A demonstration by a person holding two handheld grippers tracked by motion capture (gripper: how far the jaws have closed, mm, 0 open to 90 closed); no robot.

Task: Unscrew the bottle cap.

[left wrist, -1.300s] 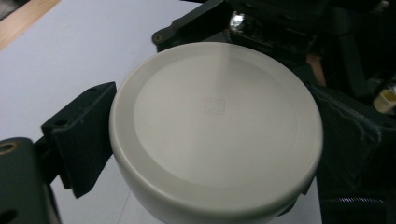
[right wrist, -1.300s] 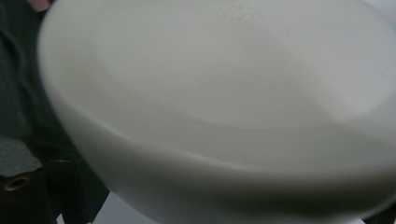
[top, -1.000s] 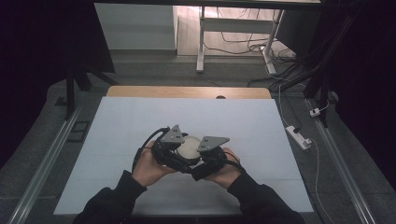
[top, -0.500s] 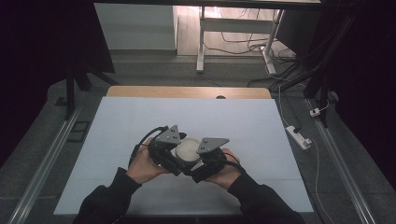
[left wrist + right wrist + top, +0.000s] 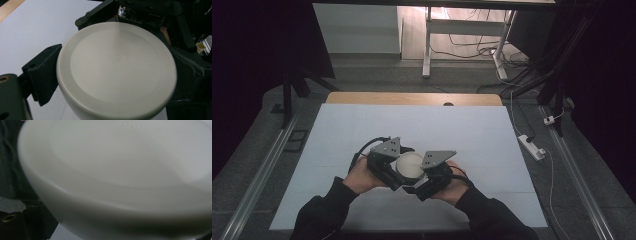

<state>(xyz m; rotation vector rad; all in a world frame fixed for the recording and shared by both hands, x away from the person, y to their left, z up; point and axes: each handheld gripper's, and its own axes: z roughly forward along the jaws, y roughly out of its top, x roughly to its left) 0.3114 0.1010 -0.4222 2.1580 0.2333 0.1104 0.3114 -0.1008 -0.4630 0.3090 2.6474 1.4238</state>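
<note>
A white round container with a flat lid sits between both grippers near the front middle of the table. In the left gripper view the container lies between the jaws, with one black finger pressed to its left side; the other finger is hidden behind it. My left gripper is shut on it from the left. My right gripper closes on it from the right. The container is very close and blurred in the right gripper view, above a dark finger.
A pale sheet covers the table, with a wooden strip at its far edge. A white power strip and cables lie on the floor to the right. Metal rails run along both sides.
The left hand and its gripper have shifted slightly to the left around the container. The right hand and the container have stayed in place.
</note>
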